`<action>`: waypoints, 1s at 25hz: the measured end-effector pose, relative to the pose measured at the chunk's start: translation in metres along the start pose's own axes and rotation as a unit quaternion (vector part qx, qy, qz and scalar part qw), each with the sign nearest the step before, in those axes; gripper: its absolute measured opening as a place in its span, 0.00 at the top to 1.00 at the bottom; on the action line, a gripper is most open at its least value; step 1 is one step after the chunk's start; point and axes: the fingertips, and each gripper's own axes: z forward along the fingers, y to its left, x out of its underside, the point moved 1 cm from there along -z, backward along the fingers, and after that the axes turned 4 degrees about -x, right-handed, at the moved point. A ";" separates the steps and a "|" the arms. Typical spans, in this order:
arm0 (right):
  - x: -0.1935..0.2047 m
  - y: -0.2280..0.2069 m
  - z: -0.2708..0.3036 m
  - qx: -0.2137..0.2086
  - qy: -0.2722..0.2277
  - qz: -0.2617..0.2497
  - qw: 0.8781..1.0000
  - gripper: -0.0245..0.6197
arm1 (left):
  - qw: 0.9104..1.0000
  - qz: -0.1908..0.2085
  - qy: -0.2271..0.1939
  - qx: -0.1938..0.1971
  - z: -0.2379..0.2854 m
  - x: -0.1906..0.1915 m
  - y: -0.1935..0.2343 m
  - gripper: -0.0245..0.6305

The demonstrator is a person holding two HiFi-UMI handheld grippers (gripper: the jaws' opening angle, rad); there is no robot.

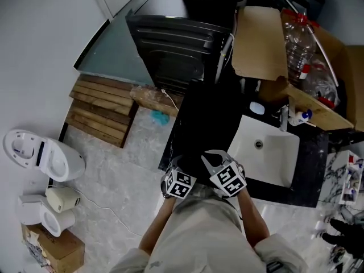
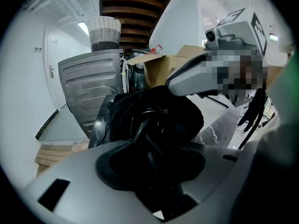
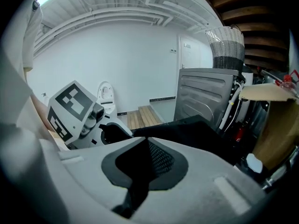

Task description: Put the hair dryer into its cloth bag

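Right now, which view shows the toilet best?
Head view: the toilet shows whole, from above. Right gripper view has it small and far, by the back wall. Left gripper view doesn't show it.

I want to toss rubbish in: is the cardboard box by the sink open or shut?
Open: the cardboard box has a flap folded out, and plastic bottles show inside it.
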 end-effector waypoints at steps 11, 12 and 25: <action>0.007 -0.003 -0.001 -0.013 -0.004 0.022 1.000 0.94 | 0.999 0.025 -0.014 0.021 0.030 -0.014 -0.003 0.68; 0.007 -0.003 -0.001 -0.014 -0.003 0.023 1.000 0.94 | 0.999 0.026 -0.016 0.022 0.031 -0.015 -0.003 0.68; 0.023 -0.004 0.001 -0.017 0.007 0.030 0.999 0.94 | 0.999 0.030 -0.028 0.036 0.038 -0.012 -0.010 0.66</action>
